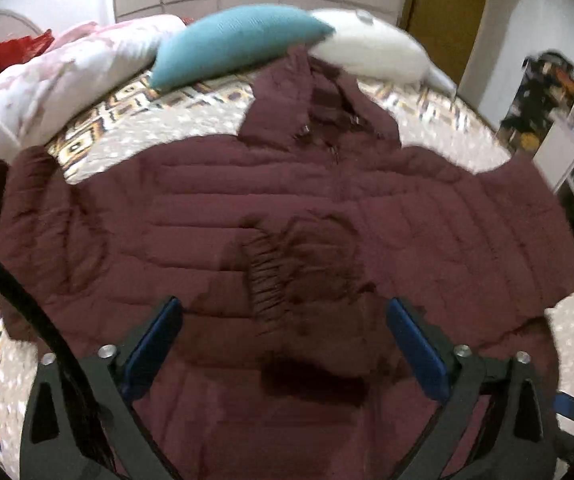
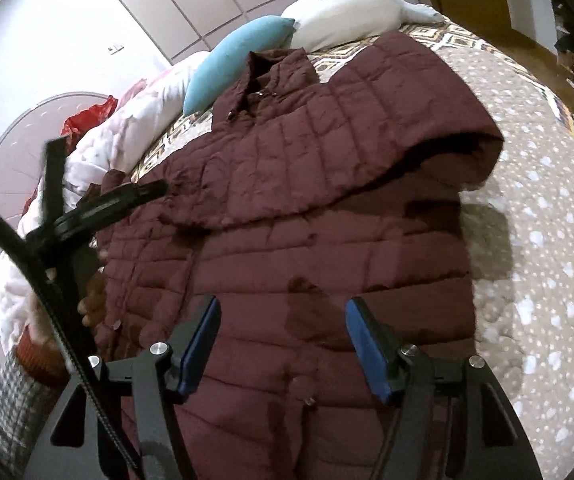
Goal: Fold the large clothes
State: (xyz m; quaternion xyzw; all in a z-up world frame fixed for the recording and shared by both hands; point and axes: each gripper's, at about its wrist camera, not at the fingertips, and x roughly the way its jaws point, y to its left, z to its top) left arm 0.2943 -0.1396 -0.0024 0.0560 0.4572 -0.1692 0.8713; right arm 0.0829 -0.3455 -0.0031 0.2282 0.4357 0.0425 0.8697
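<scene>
A large maroon quilted jacket [image 1: 271,200] lies spread front-up on the bed, collar toward the pillows. A sleeve is folded across its chest, with the ribbed cuff [image 1: 263,272] near the middle. My left gripper [image 1: 283,312] is open and empty, hovering just above the jacket's lower part. In the right wrist view the jacket [image 2: 311,264] shows with its right sleeve [image 2: 367,152] folded over the body. My right gripper [image 2: 283,312] is open and empty above the jacket's hem. The left gripper [image 2: 119,200] also shows at the left of that view.
The bed has a patterned cover [image 2: 527,184]. A teal pillow [image 1: 239,40] and a white pillow [image 1: 371,48] lie at the head. A pink-white duvet [image 1: 47,80] is bunched on the left. Shelves with clutter [image 1: 567,120] stand at the right.
</scene>
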